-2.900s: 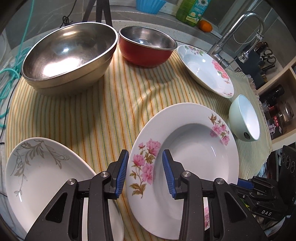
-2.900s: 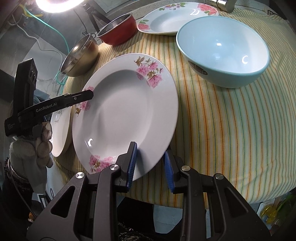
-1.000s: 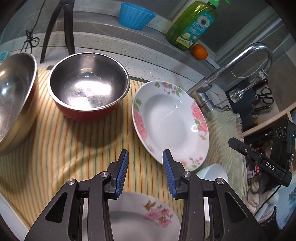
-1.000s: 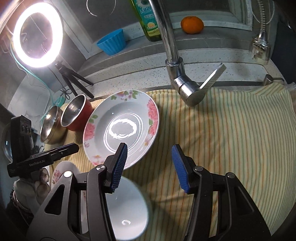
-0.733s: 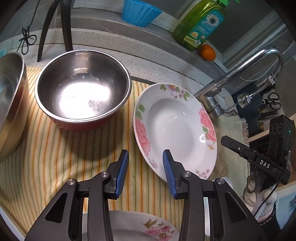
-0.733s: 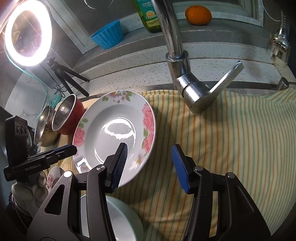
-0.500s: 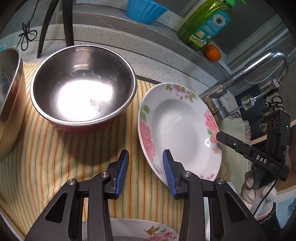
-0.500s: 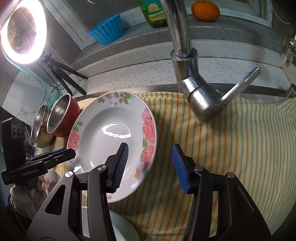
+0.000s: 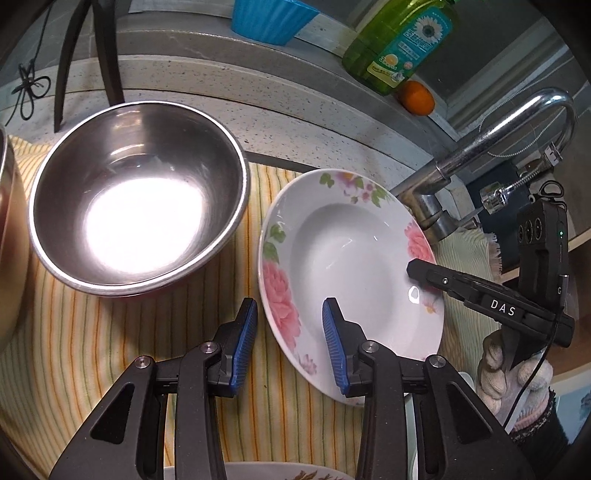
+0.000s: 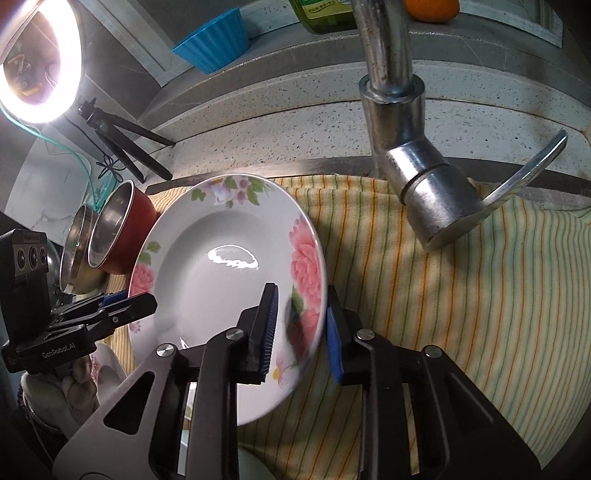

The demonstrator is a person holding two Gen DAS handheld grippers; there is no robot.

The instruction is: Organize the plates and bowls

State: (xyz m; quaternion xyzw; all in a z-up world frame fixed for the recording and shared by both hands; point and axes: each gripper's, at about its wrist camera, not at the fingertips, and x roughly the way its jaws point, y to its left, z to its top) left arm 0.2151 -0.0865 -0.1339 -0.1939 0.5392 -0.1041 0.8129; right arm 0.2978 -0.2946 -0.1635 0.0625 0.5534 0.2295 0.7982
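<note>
The deep floral plate [image 9: 354, 273] lay on the striped cloth [image 9: 92, 332] that covered the counter, just in front of the chrome faucet [image 10: 417, 184] and just beside the red bowl with the steel inside [image 9: 136, 195]. In the right wrist view its near right rim seemed lifted off the cloth, though whether it had truly left the cloth could not be told.

The right gripper [image 10: 301, 325] had its jaws either side of that rim, one blue pad over the plate's well and the other outside the edge. The jaws were closing, with the rim between them; the inner pad looked to be against the plate, while contact at the outer pad could not be made out.

The left gripper [image 9: 288, 339] straddled the plate's opposite rim, near the large pink flower. One pad stood over the cloth outside the rim and the other above the plate's well. Its jaws were closing too, but a clear gap remained on both sides of the rim, so they were parted and gripped nothing.

A second steel bowl [image 10: 75, 254] sat just beyond the red one. Another flowered plate [image 9: 258, 472] showed at the bottom edge of the left wrist view. On the ledge behind stood a blue cup [image 9: 269, 18], a green soap bottle [image 9: 399, 44] and an orange [image 9: 417, 98]. A gloved hand [image 9: 513, 384] held the right gripper's handle.
</note>
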